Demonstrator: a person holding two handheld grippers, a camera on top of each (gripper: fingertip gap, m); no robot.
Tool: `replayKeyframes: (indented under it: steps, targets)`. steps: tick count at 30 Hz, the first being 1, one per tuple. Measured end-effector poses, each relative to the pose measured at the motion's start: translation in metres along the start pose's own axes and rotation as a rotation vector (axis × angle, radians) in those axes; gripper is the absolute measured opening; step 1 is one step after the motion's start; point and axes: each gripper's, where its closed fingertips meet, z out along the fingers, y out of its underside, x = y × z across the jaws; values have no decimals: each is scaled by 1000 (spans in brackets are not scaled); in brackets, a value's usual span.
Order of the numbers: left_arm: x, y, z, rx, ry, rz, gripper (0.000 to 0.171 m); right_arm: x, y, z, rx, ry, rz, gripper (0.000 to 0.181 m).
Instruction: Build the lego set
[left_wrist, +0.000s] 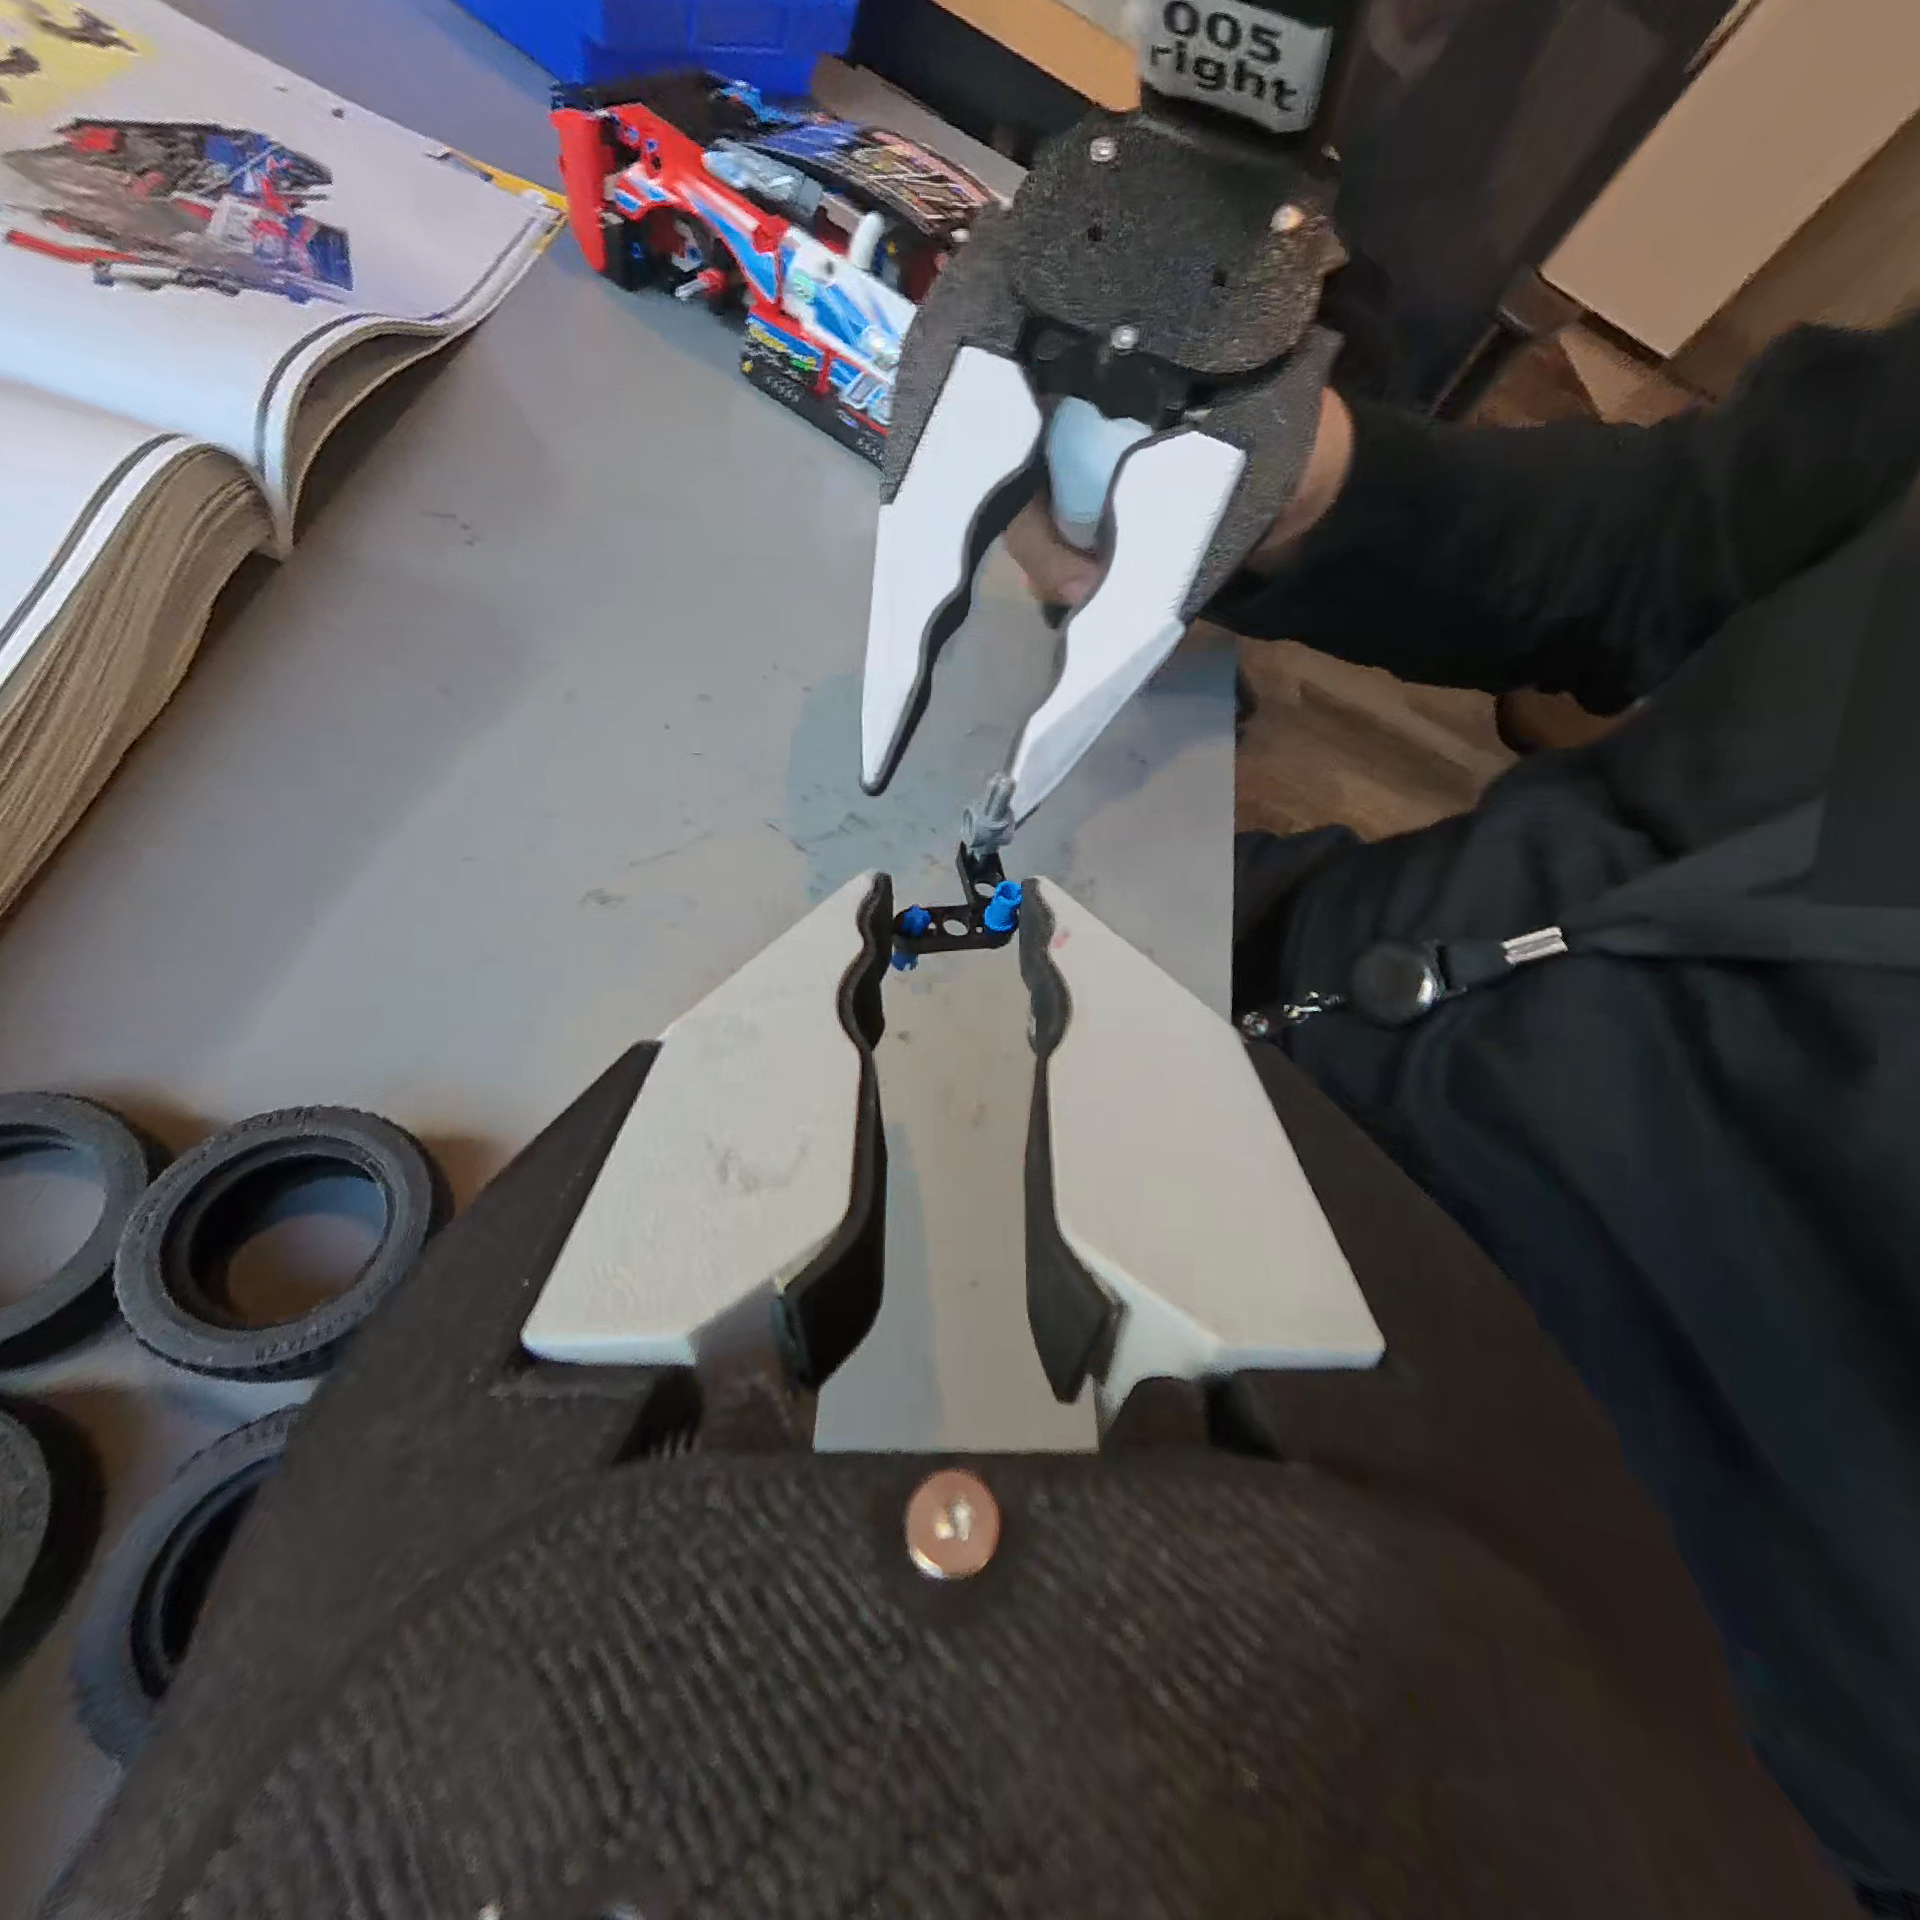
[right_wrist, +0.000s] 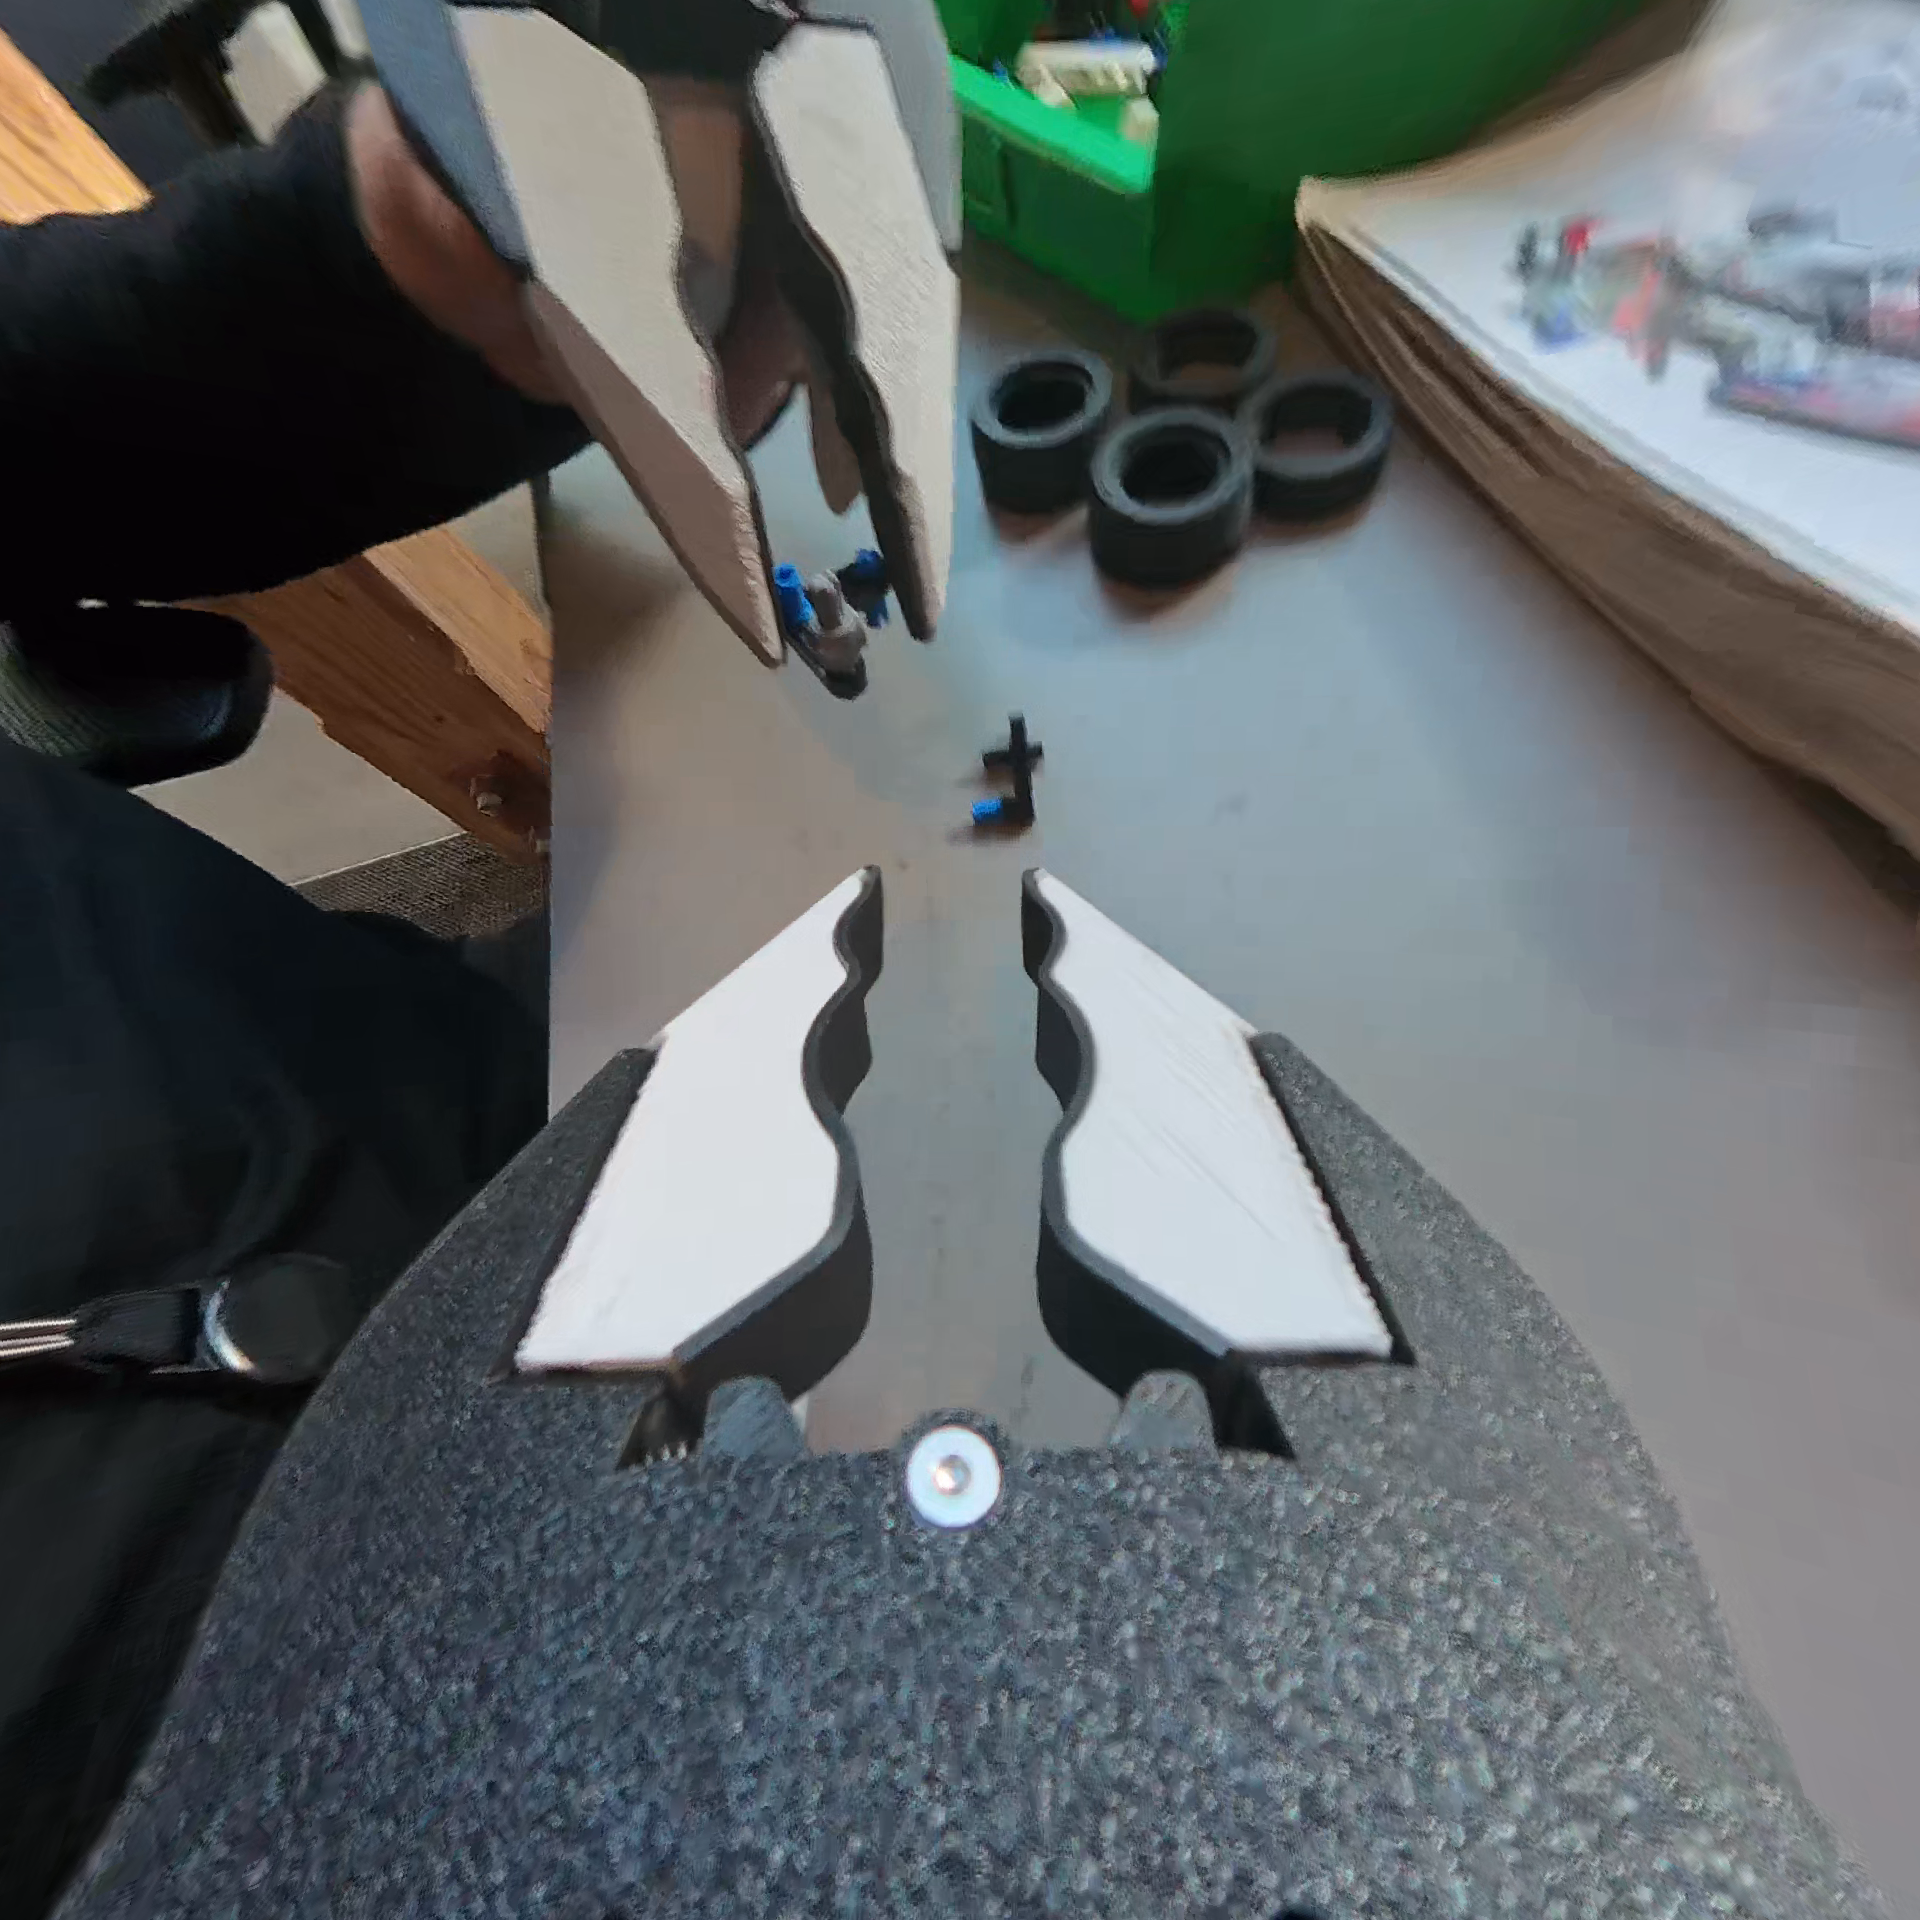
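Left claw (left_wrist: 956, 899): clamps the black L-shaped beam (left_wrist: 961, 920) by its blue pins, steadied above the counter (left_wrist: 582, 727).
Right claw (right_wrist: 951, 873): open, empty; loose pieces (right_wrist: 1008, 784) wait at 12 o'clock.

Two black textured grippers, left gripper (left_wrist: 956, 904) and right gripper (right_wrist: 951, 883), white wavy-edged fingers (right_wrist: 727, 1132) with black pads, silver screw (right_wrist: 953, 1475) (one per body), black sleeve (left_wrist: 1621, 520), black lanyard clip (left_wrist: 1397, 982)
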Motion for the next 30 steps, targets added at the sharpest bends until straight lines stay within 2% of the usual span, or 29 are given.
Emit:
replayKeyframes:
  steps: [5, 9, 11, 20, 22, 26, 28, 30]
  targets:
    - [20, -17, 1, 95, 99, 183, 22, -28, -33, -7, 187, -145, -162, 26]
    - [23, -17, 8, 71, 122, 240, 22, -36, -46, -21, 307, -182, -174, 16]
    - [23, -16, 13, 43, 136, 236, 22, -33, -42, -23, 303, -172, -171, 12]
    - [14, -30, 22, 55, 152, 193, 22, -22, -36, -22, 300, -91, -192, 7]
    - [-1, -30, 22, 38, 80, 147, 23, -10, -35, -20, 284, -46, -138, 7]
    - [-38, -15, 11, -64, -174, 139, 30, 37, -17, -9, 144, 163, 39, 7]
    - [-55, 2, 5, -183, -315, 149, 23, 49, -8, 1, 85, 210, 107, 7]
    - [-72, 20, -2, -302, -443, 85, 20, 55, -4, 13, 43, 261, 127, 7]
